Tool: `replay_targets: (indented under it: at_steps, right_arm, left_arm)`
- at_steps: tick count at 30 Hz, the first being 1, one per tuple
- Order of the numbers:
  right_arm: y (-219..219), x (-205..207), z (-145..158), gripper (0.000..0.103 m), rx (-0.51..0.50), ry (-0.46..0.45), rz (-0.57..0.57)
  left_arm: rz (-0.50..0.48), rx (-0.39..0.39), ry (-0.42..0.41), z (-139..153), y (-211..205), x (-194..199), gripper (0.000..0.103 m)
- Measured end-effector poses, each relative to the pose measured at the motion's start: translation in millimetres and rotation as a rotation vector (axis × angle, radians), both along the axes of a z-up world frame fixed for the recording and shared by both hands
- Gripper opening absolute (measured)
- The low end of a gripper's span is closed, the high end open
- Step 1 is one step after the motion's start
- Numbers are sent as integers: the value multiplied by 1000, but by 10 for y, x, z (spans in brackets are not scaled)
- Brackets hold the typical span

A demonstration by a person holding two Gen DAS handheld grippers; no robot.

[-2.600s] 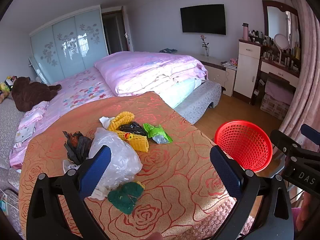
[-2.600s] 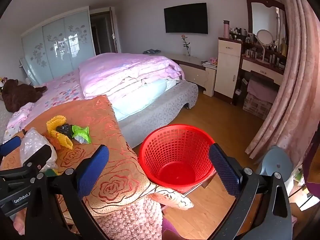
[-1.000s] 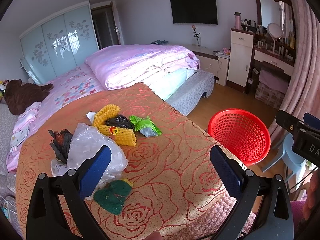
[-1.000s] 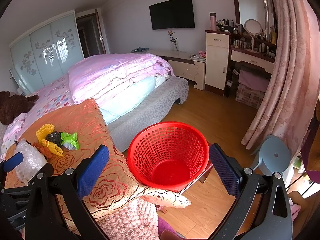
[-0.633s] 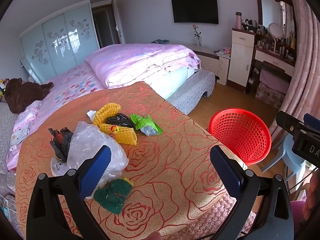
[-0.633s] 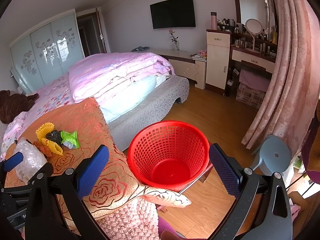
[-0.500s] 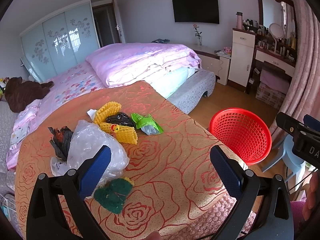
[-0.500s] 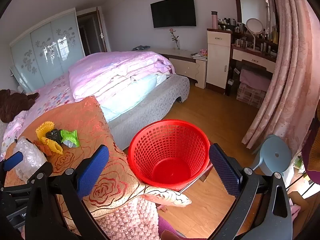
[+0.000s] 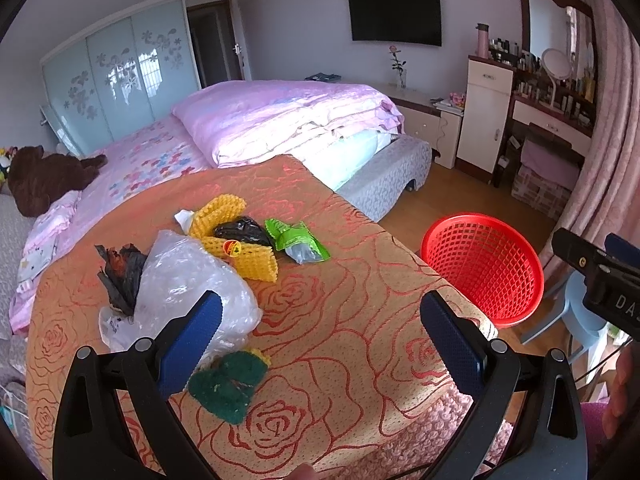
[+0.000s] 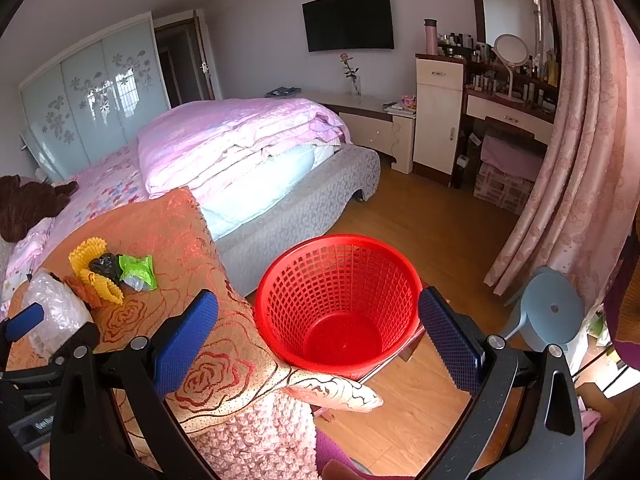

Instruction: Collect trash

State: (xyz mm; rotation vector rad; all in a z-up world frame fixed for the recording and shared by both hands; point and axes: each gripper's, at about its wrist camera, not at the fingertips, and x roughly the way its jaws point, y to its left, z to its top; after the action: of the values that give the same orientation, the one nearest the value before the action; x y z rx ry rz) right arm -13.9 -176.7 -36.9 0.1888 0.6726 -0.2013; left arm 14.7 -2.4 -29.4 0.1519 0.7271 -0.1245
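Hovering over the tabletop [image 9: 344, 344], left gripper [image 9: 320, 330] has drifted little, fingers wide apart, empty. Trash pile [image 9: 224, 264] untouched at far left; red basket [image 10: 340, 300] empty on the right. Right gripper [image 10: 318, 332] likewise agape above it. Collection not started.

Your left wrist view looked down from close above the orange rose-patterned cover [image 9: 340, 320], facing the bed; the red basket [image 9: 486, 268] sat at 3 o'clock. Your right wrist view centred that basket [image 10: 338, 304] closely. Both shared cover, basket and bedroom.
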Motion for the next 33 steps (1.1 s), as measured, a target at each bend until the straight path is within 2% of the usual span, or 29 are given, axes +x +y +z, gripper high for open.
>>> replay_targets:
  at_steps: [6,10,13,17,23,25,27,29,33]
  right_arm:
    - [28,35,-59,97,-4,14,17]
    - [70,48,-79,97,-9,22,34]
    - [99,65,-102,97,-8,30,47]
    - [111,84,-122,97,5,44,60]
    - [131,113,-151,97,17,62,83]
    - [140,126,-165,97,21,68,91]
    - [149,144,-189,97,25,78,105]
    - [175,162,-224,97,30,92,121]
    - [219,191,-269,97,34,109,162]
  left_arm:
    - [105,-41,-8,107,373,7,96]
    - [191,-78,-30,223,773,-5,96]
    - [229,-134,-23,264,1038,-6,96]
    - [195,-165,-9,274,1099,22,95]
    - [103,-104,40,149,805,255,94]
    - [103,-94,65,79,788,338,85]
    - [115,-105,95,12,830,405,62]
    - [134,-129,122,-51,910,459,48]
    - [142,-155,111,-65,1001,416,36]
